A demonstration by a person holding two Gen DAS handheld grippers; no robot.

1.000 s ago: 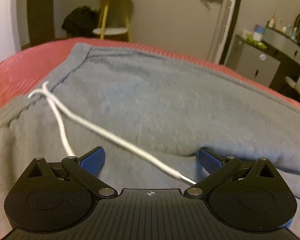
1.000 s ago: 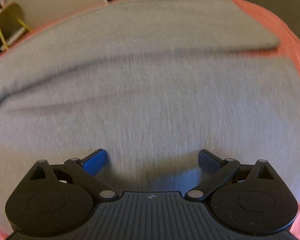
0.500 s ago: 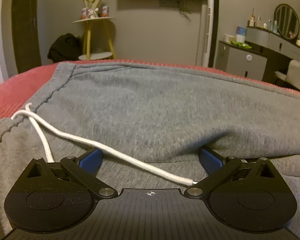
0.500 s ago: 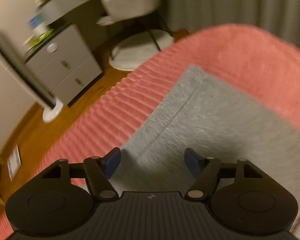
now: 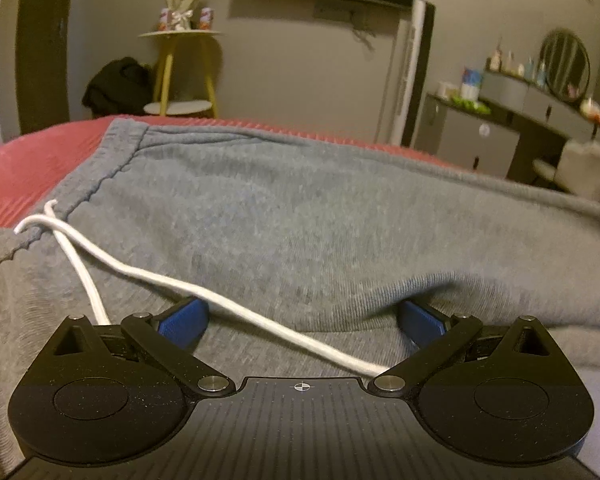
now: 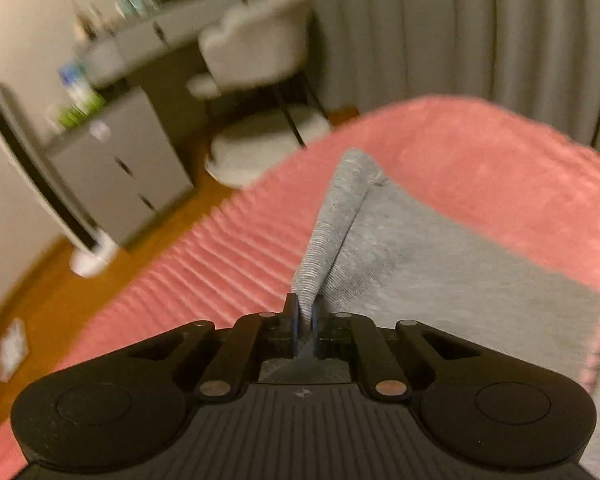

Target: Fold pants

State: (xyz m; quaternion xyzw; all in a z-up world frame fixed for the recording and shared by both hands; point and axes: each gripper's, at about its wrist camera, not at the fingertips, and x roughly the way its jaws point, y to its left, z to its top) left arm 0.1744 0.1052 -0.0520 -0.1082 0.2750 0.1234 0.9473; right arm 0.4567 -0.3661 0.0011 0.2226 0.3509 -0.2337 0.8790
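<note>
The gray pants (image 5: 300, 216) are lying spread out on the red bed (image 5: 16, 176). In the left view, the waist end with its white drawstring (image 5: 204, 292) is being seen just ahead of the left gripper (image 5: 302, 314). The left fingers (image 5: 184, 318) are being held wide apart, with a soft ridge of gray cloth and the string lying between them. Nothing is being squeezed there yet.

In the right view, the far end of the pants is being seen, near the edge of the bed. The right gripper (image 6: 305, 320) is closing, and its fingers (image 6: 290, 320) are almost together. A thin fold of the leg hem (image 6: 332, 224) is being pinched between them. The pinched cloth is standing up like a small tent and running straight away from the fingers.

The long way of the pants is running from the left fingers across to the right fingers. So the leg end is nearest the right hand, and the waist is nearest the left hand. It is judged that the leg end will need to be carried back over the cloth toward the waist, where the left fingers are waiting open. The hem could slip out if it is being held by too little cloth.
</note>
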